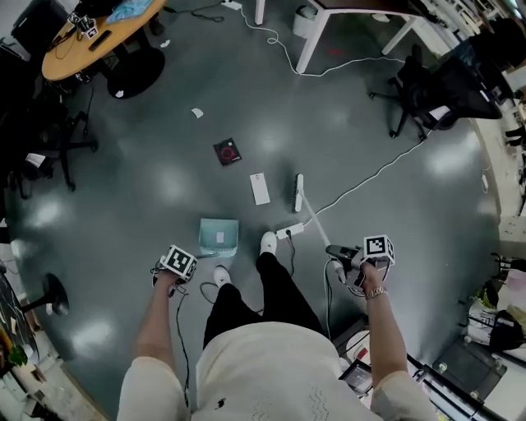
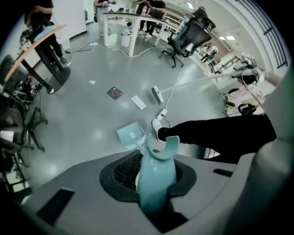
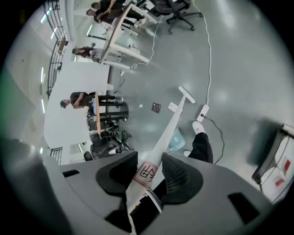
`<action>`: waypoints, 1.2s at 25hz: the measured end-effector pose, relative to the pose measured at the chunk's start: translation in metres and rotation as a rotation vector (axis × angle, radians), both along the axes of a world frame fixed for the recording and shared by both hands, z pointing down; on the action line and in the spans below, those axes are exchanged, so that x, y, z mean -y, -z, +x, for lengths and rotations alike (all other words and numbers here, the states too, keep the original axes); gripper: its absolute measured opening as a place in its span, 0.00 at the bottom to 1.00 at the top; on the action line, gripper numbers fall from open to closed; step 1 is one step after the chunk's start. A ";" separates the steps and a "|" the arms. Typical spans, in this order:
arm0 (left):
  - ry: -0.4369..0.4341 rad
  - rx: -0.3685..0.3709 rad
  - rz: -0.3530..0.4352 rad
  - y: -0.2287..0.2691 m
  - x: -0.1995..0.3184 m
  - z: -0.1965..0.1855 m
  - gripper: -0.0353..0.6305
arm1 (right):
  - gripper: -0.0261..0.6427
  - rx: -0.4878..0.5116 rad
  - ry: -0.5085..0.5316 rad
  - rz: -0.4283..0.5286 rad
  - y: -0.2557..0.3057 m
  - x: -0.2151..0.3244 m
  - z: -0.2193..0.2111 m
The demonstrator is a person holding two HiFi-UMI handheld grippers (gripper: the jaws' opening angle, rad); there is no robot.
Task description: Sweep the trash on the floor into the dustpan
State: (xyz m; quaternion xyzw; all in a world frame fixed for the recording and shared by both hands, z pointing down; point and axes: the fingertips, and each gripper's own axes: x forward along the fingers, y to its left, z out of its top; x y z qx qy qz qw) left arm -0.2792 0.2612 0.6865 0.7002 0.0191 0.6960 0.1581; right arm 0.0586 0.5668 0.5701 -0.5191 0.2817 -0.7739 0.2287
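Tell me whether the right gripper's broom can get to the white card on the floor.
Probably yes. The right gripper is shut on the broom, whose head sits just beside the white card with only bare floor between; the power strip lies clear of that path.

An open-plan office: well beyond the left gripper (image 1: 176,266) stand a black swivel chair (image 1: 59,145) and a wooden surface (image 1: 92,37), beyond the right gripper (image 1: 355,263) another swivel chair (image 1: 437,89) and a white surface (image 1: 349,10), with cables (image 1: 371,176) trailing across the polished grey floor (image 1: 156,177).
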 end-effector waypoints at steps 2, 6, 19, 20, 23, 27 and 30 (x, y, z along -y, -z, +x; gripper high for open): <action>-0.071 0.033 0.018 -0.009 0.000 0.020 0.19 | 0.28 -0.019 0.100 -0.021 -0.015 0.014 0.043; -0.108 0.041 0.002 -0.032 -0.018 0.042 0.19 | 0.28 -0.117 0.425 -0.110 -0.050 0.027 0.078; -0.423 0.011 0.069 -0.052 -0.006 0.039 0.19 | 0.28 -0.158 1.010 -0.196 -0.105 0.050 -0.053; -0.437 0.005 0.071 -0.053 -0.004 0.037 0.19 | 0.28 -0.136 1.016 -0.188 -0.104 0.053 -0.067; -0.438 -0.017 0.064 -0.056 0.003 0.023 0.19 | 0.28 -0.079 1.049 -0.169 -0.094 0.060 -0.109; -0.425 -0.044 0.067 -0.060 0.009 0.003 0.19 | 0.28 -0.042 1.124 -0.146 -0.085 0.072 -0.159; -0.425 -0.059 0.079 -0.063 0.003 -0.009 0.19 | 0.28 -0.012 1.175 -0.126 -0.075 0.080 -0.188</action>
